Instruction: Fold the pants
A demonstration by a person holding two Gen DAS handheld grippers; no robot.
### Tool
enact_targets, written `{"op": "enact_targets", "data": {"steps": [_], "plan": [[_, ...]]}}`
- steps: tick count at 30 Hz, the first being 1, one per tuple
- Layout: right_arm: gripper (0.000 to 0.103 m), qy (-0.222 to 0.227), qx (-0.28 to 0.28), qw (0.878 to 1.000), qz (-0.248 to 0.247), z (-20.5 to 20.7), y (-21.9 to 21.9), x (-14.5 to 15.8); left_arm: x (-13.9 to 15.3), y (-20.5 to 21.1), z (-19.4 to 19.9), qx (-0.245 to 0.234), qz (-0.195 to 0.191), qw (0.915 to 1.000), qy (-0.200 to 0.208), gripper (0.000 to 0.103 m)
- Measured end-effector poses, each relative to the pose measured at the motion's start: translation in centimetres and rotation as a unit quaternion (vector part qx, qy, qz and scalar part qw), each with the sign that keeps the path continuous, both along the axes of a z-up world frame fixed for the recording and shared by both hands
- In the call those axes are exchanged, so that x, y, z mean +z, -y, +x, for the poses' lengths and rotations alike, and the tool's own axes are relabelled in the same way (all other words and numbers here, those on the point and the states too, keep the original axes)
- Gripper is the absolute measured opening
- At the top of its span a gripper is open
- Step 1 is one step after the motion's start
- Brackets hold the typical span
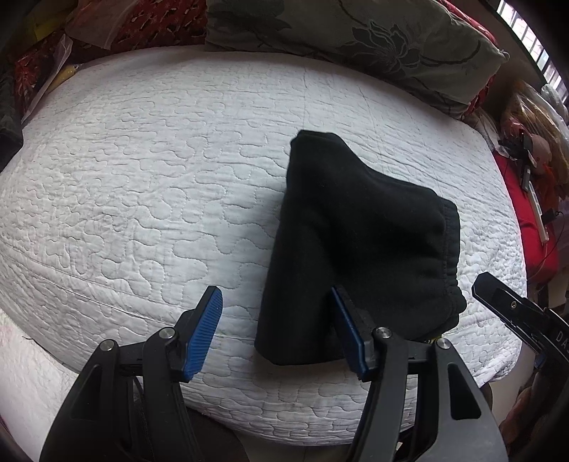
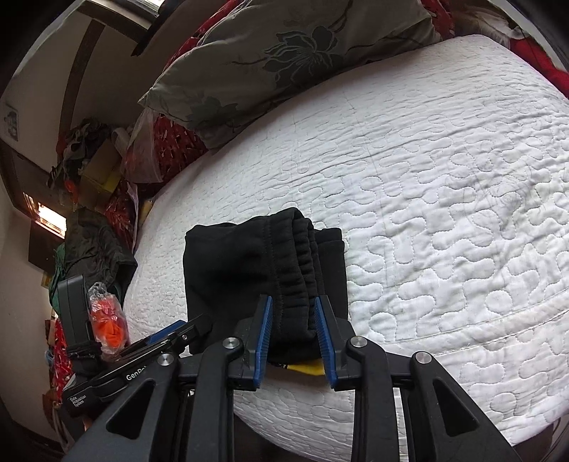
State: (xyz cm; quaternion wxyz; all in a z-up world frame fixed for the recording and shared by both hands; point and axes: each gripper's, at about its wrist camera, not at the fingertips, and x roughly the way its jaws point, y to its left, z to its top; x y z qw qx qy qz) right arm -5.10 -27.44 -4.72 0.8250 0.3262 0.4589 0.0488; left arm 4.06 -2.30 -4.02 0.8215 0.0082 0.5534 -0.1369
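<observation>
The black pants (image 1: 359,231) lie folded into a compact bundle on the white quilt (image 1: 142,177), near its front edge. My left gripper (image 1: 274,295) hangs open over the bundle's near left edge, and neither blue pad presses the cloth. In the right wrist view the gathered waistband (image 2: 298,270) shows between the pads of my right gripper (image 2: 293,302), which stand a narrow gap apart. The cloth there lies flat and undistorted. In the left wrist view a right gripper finger (image 1: 505,302) stands just clear of the waistband corner. A yellow tag (image 2: 306,368) peeks from under the pants.
A grey floral pillow (image 1: 373,39) lies along the far edge of the bed. Red patterned bedding (image 1: 156,21) and clutter fill the far left. An orange item in clear plastic (image 2: 106,327) sits beside the bed, where dark clothes (image 2: 96,241) are piled.
</observation>
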Motion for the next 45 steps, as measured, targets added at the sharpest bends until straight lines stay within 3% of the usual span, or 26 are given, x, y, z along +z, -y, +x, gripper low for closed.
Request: {"op": "enact_targets", "data": {"steps": [7, 11, 15, 20, 28, 29, 31, 32, 33, 38, 42, 45], "plan": [[0.028, -0.003, -0.013, 1.000, 0.015, 0.7, 0.4, -0.2, 1.3, -1.6, 1.3, 0.020, -0.012, 0.9997, 0.005, 0.062], [0.036, -0.002, -0.022, 1.000, 0.022, 1.5, 0.7, -0.2, 2.6, -2.4, 3.0, 0.039, -0.021, 0.9990, 0.012, 0.062], [0.042, -0.005, -0.037, 0.999, 0.028, 2.8, 1.1, -0.3, 3.2, -2.6, 5.5, 0.047, -0.042, 0.9980, -0.011, 0.062], [0.046, -0.017, -0.060, 0.997, 0.051, 4.3, 1.9, -1.2, 2.1, -1.8, 7.6, 0.043, -0.048, 0.9972, -0.037, 0.062], [0.047, -0.041, -0.048, 0.997, 0.038, 6.5, 0.4, -2.9, 0.5, 0.0, 8.7, 0.051, -0.036, 0.9973, -0.039, 0.070], [0.045, -0.036, -0.044, 0.998, 0.033, 6.6, 0.1, -2.8, 0.7, 0.2, 8.7, 0.050, -0.030, 0.9977, -0.032, 0.070], [0.030, -0.023, -0.031, 0.999, 0.010, 6.8, -0.4, -2.4, 0.9, 0.6, 8.8, 0.050, -0.028, 0.9980, -0.026, 0.054], [0.024, -0.019, -0.021, 1.000, 0.000, 6.8, -0.7, -2.1, 0.9, 0.8, 8.9, 0.047, -0.040, 0.9975, -0.035, 0.038], [0.018, -0.015, -0.016, 1.000, 0.000, 6.7, -0.7, -1.9, 1.0, 1.0, 8.8, 0.046, -0.050, 0.9968, -0.042, 0.030], [0.016, 0.022, -0.050, 0.998, 0.028, 4.5, 1.7, 0.0, 0.9, 3.1, 8.6, 0.023, -0.053, 0.9975, -0.042, 0.032], [0.016, -0.022, -0.071, 0.997, 0.036, 3.7, 3.2, -2.8, 0.2, 5.1, 8.3, 0.009, -0.025, 0.9990, -0.035, 0.033], [0.017, -0.029, -0.081, 0.995, 0.051, 3.4, 3.3, -3.9, 0.4, 5.5, 8.4, 0.006, -0.012, 0.9995, -0.028, 0.034]]}}
